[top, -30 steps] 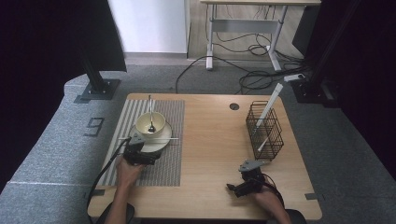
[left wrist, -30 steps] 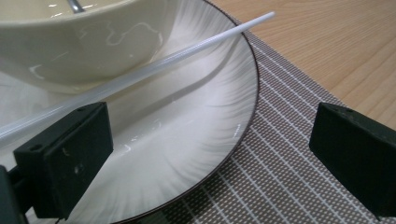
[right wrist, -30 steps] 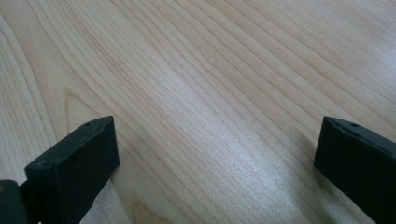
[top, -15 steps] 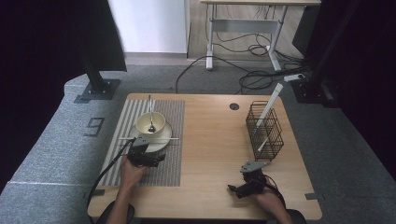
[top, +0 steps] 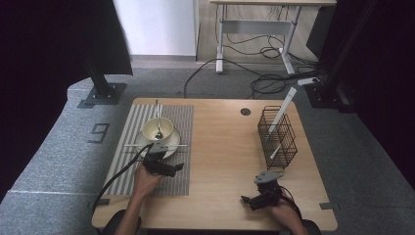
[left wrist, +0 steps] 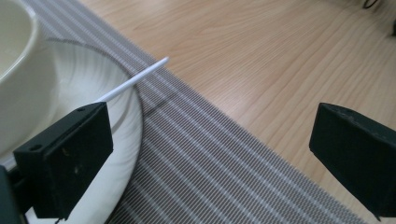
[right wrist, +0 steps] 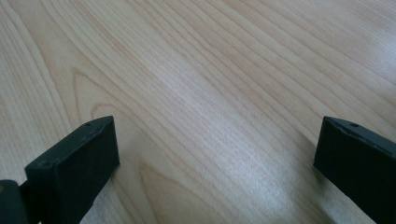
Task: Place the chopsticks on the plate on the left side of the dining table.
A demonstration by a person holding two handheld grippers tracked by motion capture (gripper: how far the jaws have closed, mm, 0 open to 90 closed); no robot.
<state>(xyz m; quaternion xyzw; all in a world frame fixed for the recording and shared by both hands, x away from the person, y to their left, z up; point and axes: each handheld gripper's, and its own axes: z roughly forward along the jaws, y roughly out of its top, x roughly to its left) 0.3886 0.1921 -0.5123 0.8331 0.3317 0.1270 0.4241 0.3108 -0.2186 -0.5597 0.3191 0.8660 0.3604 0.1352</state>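
Note:
A cream bowl [top: 157,128] with a spoon [top: 158,120] in it sits on a white plate [top: 169,145] on the striped grey mat [top: 128,161]. A thin white stick [top: 132,145] lies across the plate's front rim. My left gripper [top: 176,168] is just in front of the plate, open, pointing right; between its jaws I see mat. In the left gripper view the plate [left wrist: 125,154], bowl [left wrist: 18,88] and stick tip [left wrist: 140,78] lie at the left. My right gripper [top: 246,199] rests open near the table's front right, over bare wood [right wrist: 210,102].
A black wire basket [top: 277,137] stands at the right with two white sticks [top: 283,108] leaning in it. A cable hole [top: 245,111] is near the table's far edge. The wooden table [top: 225,147] stretches between mat and basket. Cables trail from both grippers.
My left gripper has pulled back toward the front edge and turned right, away from the plate and stick. The right gripper has barely moved.

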